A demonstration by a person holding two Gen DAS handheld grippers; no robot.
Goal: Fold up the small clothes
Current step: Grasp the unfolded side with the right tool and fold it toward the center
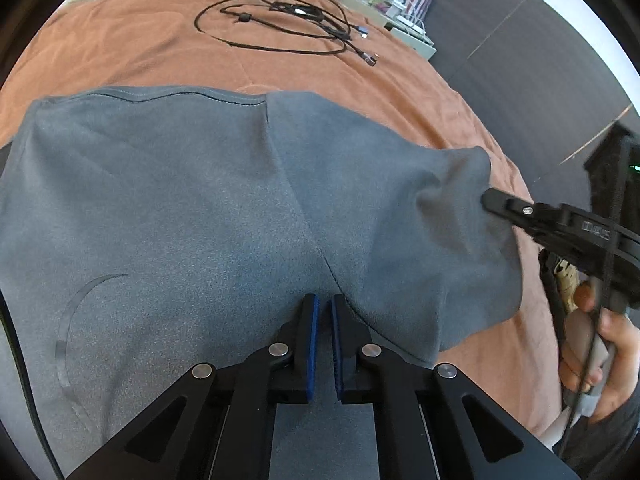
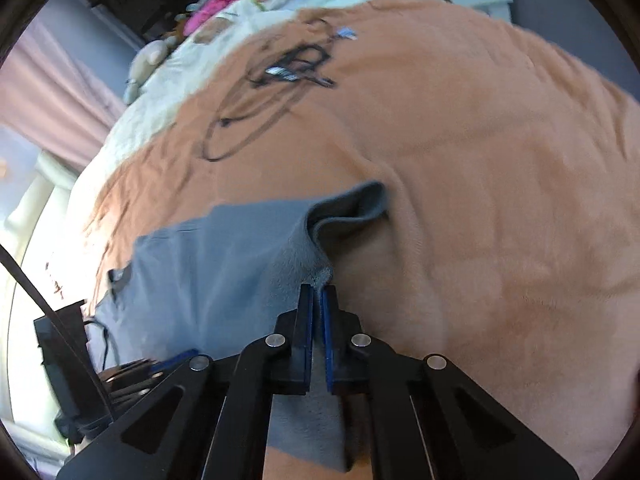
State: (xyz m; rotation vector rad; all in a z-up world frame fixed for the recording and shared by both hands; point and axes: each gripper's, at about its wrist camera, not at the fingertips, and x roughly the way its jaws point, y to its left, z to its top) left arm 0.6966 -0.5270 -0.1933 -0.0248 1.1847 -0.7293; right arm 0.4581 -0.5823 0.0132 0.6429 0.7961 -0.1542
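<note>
Grey shorts [image 1: 208,200] lie spread on the orange bed cover [image 1: 140,52]. Your left claw [image 1: 324,304] is clenched on their near fold; your right claw [image 2: 319,292] pinches their right edge. Black cables [image 1: 288,20] lie beyond.

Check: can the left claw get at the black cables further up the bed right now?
Probably not yet: the left claw is shut on the grey garment. The cables lie beyond it on the orange blanket, otherwise unobstructed.
</note>
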